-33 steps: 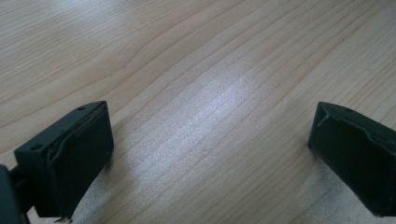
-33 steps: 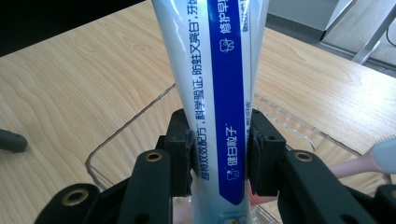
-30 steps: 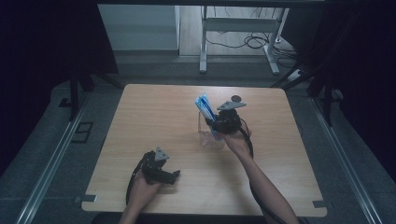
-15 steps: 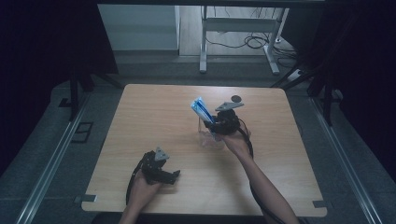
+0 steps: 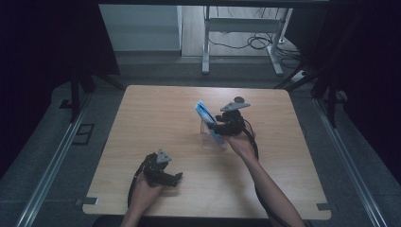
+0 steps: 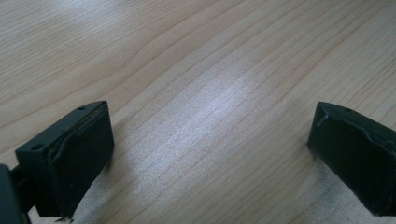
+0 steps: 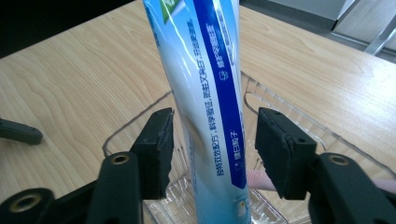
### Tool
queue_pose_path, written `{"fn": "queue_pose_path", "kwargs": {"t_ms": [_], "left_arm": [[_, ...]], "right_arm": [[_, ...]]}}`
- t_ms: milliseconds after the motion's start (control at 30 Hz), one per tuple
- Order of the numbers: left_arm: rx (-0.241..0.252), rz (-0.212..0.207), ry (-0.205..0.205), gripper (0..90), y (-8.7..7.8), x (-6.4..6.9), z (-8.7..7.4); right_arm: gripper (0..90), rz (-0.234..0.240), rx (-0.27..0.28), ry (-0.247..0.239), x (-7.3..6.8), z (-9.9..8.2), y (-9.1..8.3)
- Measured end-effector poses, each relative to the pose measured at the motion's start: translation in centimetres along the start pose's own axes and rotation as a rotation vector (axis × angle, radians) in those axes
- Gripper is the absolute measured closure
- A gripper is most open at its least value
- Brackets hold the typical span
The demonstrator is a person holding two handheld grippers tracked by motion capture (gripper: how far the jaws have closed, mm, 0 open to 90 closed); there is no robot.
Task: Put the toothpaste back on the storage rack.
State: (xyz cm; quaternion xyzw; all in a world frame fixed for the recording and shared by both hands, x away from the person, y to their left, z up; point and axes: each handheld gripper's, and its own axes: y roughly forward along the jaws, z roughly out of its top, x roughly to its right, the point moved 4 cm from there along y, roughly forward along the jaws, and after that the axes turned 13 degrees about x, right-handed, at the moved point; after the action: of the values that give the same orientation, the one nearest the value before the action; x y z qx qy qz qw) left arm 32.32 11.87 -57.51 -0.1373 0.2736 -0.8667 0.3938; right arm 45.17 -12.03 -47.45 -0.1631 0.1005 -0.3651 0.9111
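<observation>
A blue and white toothpaste tube (image 5: 205,115) (image 7: 210,93) stands tilted in a clear plastic container (image 5: 211,140) (image 7: 285,123) near the table's middle. My right gripper (image 5: 213,127) (image 7: 215,128) reaches in from the right. Its jaws sit either side of the tube's lower part and have just been opening. A thin gap shows between each pad and the tube, so the gripper is open. My left gripper (image 5: 176,179) (image 6: 210,140) rests low on the wooden table (image 5: 156,118) near the front left, jaws wide apart with only bare wood between them.
A pink rounded thing (image 7: 258,179) lies low in the container behind the tube. Metal table legs (image 5: 206,45) and cables (image 5: 255,42) stand on the floor beyond the far edge. Dark curtains flank both sides.
The right gripper's jaws have spread off the tube, which has settled a little lower in the container. Both hands have stayed where they were.
</observation>
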Motion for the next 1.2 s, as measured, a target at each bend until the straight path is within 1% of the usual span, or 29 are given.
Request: {"fn": "queue_pose_path", "kwargs": {"t_ms": [167,400,667,867,1200], "left_arm": [[0.000,0.000,0.000,0.5,0.0,0.0,0.0],[0.000,0.001,0.000,0.5,0.0,0.0,0.0],[0.000,0.000,0.000,0.5,0.0,0.0,0.0],[0.000,0.000,0.001,0.5,0.0,0.0,0.0],[-0.001,0.000,0.001,0.5,0.0,0.0,0.0]], "right_arm": [[39.4,0.015,0.004,-0.007,-0.2,0.4,-0.2],[33.6,0.033,0.005,-0.011,-0.4,0.8,-0.7],[27.1,0.056,-0.012,-0.025,-0.8,1.2,-1.3],[24.1,0.067,-0.022,-0.044,-1.2,1.4,-1.5],[23.2,0.069,-0.023,-0.045,-1.3,1.2,-2.1]]}}
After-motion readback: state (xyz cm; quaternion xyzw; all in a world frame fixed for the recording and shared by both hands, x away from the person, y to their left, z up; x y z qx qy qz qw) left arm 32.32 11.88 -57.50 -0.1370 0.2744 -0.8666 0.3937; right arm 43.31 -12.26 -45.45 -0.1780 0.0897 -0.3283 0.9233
